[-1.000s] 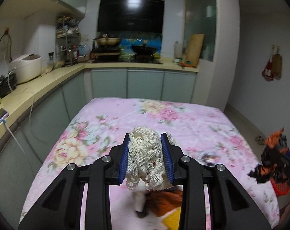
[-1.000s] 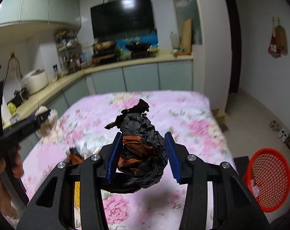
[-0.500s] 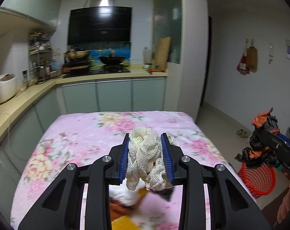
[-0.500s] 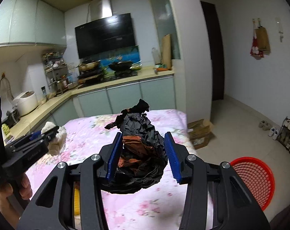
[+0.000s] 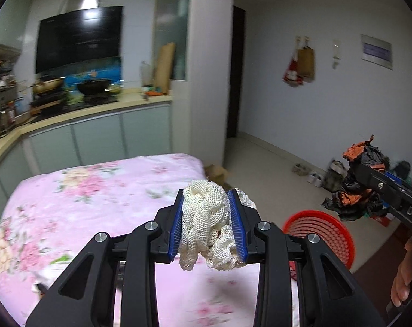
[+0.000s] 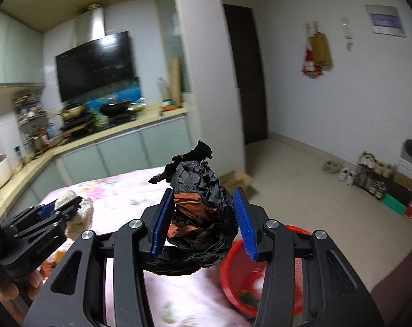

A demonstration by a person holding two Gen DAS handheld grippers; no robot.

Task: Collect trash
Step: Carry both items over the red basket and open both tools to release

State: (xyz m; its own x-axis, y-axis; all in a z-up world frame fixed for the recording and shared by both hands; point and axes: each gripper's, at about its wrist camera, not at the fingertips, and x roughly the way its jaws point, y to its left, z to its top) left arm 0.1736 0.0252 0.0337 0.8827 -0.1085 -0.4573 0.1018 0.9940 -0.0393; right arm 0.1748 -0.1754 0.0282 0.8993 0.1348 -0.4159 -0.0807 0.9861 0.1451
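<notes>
1. The left tongs (image 5: 208, 229) are clamped on a cream mesh wad (image 5: 206, 226); the right tongs (image 6: 204, 223) are clamped on a crumpled black-and-orange plastic bag (image 6: 203, 212).
2. Both are held above the pink floral bed (image 5: 97, 190), near its edge.
3. The red basket (image 5: 323, 231) sits on the floor beside it.
4. Both wads look light, soft and squashy; a grip across the bulk seems safest.

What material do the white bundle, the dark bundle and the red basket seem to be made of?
The white bundle in the left gripper looks like soft cream foam or fibre netting: an open mesh weave shows. The dark bundle in the right gripper looks like thin black plastic film with orange-brown patches: glossy, sharply crumpled. The red basket seems to be hard plastic: fine ribbed slots.
</notes>
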